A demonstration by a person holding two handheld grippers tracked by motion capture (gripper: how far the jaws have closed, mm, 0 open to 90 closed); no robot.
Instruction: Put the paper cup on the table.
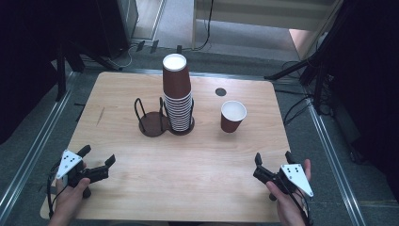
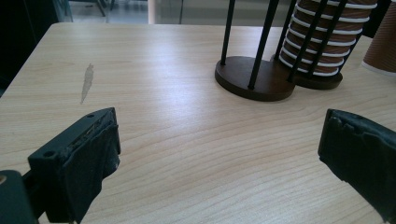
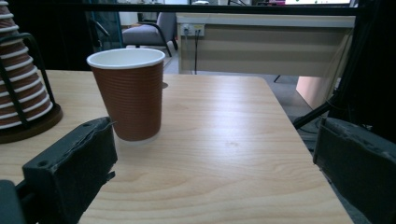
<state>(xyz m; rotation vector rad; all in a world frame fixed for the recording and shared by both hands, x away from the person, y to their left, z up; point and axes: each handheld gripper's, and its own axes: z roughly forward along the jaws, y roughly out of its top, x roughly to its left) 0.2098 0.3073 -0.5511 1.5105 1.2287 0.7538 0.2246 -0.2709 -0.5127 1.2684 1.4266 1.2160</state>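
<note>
- Table (image 1: 188,160): wooden, everything is set on it.
- Cup holder (image 1: 153,123): stacked cups (image 1: 177,94) held in its right ring.
- Single cup (image 1: 233,116): stood upright, right of stack, untouched.
- Left gripper (image 1: 99,159), right gripper (image 1: 272,159): jaws spread, nothing held, kept near front edge.

The left gripper (image 1: 98,161) and the right gripper (image 1: 273,158) are matte black tools, each topped by a pale grey three-cornered plate dotted with small dark holes; a thin black cable trails from each toward the table's near edge. In the gripper views the jaws are blocky black, faced with rough, frayed dark padding; one round hole marks a jaw's upper face.
</note>
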